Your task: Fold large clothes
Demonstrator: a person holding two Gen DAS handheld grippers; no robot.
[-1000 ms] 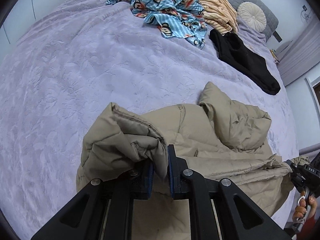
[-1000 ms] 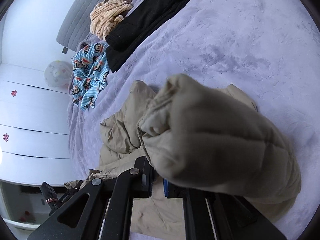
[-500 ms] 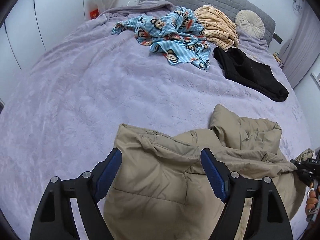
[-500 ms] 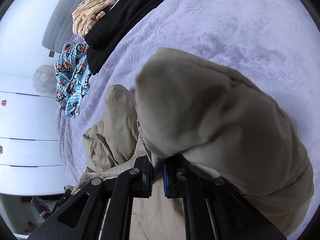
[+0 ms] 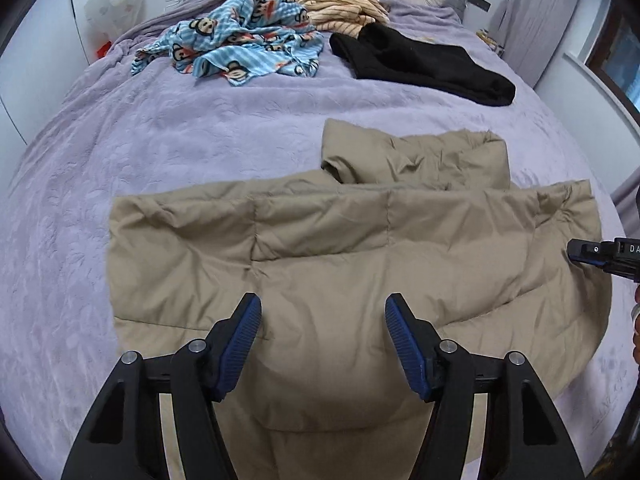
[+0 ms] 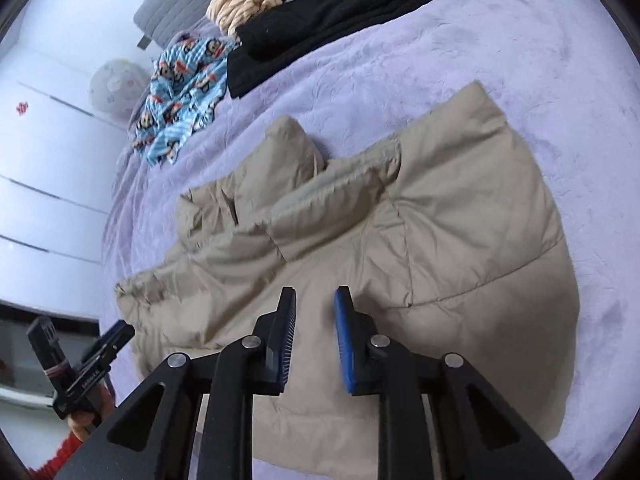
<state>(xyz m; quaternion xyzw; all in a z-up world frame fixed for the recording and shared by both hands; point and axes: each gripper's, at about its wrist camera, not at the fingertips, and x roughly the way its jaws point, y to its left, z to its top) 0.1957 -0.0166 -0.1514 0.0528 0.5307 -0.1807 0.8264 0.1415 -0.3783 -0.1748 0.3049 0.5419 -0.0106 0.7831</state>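
Two tongs hang over the beige padded jacket (image 5: 360,248), which lies spread on the purple bed (image 5: 160,128) below a blue monkey-print cloth (image 5: 240,48), a striped yellow garment (image 5: 340,0) and a black garment (image 5: 420,64). The left tongs (image 5: 323,344) stand wide and have just been closing a little, nothing between them. The right tongs (image 6: 316,336) are narrow, just opening, and empty too.

Matt quilted cloth jacket (image 5: 340,248) on plush embossed bedspread (image 5: 180,128); ribbed tongs pads (image 5: 240,340).
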